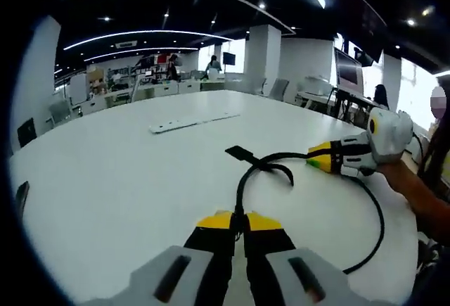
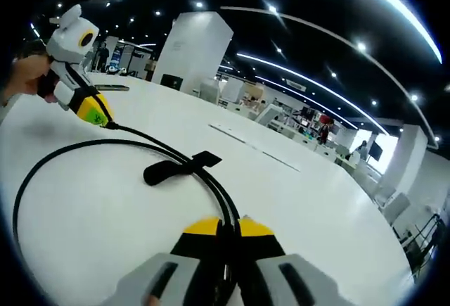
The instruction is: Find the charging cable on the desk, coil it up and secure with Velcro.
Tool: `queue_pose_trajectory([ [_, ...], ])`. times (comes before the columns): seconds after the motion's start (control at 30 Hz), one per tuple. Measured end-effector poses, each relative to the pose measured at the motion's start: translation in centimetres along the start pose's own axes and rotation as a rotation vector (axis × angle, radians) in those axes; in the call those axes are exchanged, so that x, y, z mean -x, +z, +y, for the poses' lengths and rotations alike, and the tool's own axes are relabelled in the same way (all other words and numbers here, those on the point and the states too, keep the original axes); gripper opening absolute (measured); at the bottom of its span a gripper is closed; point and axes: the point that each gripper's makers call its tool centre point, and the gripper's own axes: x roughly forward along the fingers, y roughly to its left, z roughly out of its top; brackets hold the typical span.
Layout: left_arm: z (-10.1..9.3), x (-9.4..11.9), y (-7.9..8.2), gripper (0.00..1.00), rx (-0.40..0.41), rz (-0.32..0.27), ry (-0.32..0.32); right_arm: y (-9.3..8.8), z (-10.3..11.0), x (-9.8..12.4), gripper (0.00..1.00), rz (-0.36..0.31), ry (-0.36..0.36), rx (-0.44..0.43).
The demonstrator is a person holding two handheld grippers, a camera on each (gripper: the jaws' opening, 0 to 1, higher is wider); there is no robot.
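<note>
Left jaws: in the left gripper view the left gripper (image 1: 238,219) has its yellow-tipped jaws closed together on the charging cable (image 1: 376,211), which runs up from between the tips.

Right jaws: in the right gripper view the right gripper (image 2: 228,227) has its jaws pressed together on the same cable, which enters the narrow slot between the yellow tips.

Other gripper seen: the right gripper comes into the left gripper view from the right, yellow tips pinched on the cable's far run; the left gripper comes into the right gripper view at upper left, tips nipping the cable where it meets the worktop.

Cable look: thin, black and round in section, lying in one wide open loop on the white worktop (image 1: 126,179). In the right gripper view the loop sweeps out to the left and back, and two runs lie side by side as they come in to the jaws.

Velcro strap (image 2: 177,167): a flat black band on the cable near the point where the runs cross, one end sticking out as a square tab, the other as a rounded tongue lying on the worktop. It is not wrapped round the loop.

Hands: a forearm (image 1: 422,197) reaches in from the right edge behind the right gripper; a hand (image 2: 28,77) grips the left gripper's white body at upper left.

Further out: a long pale strip (image 1: 193,122) lies flat on the worktop beyond the cable, well apart from it.
</note>
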Motion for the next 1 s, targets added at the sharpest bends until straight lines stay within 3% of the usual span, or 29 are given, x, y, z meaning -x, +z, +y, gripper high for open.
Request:
queue_pose_trajectory([
  [0.17,-0.7,0.2,-0.2,0.01,-0.012,-0.01,0.036,0.0,0.0,0.0,0.09,-0.002,-0.004,-0.005],
  [0.43,-1.0,-0.4,-0.6,0.02,-0.025,-0.007,0.02,-0.1,-0.1,0.0,0.09,-0.004,-0.002,-0.006],
  [0.6,-0.6,-0.3,0.5,0.02,-0.041,-0.029,0.018,-0.2,-0.1,0.0,0.09,-0.007,-0.003,-0.005],
  [0.7,-0.6,-0.7,1.4,0.02,-0.133,-0.027,0.007,-0.3,-0.1,0.0,0.09,-0.007,-0.002,-0.003],
  [0.87,-0.7,-2.4,3.5,0.04,-0.208,-0.018,-0.025,-0.3,-0.1,0.0,0.09,-0.018,-0.004,-0.006],
  [1.0,-0.8,-3.7,4.2,0.07,-0.254,0.003,-0.042,-0.4,-0.1,0.0,0.09,-0.025,-0.003,-0.01],
])
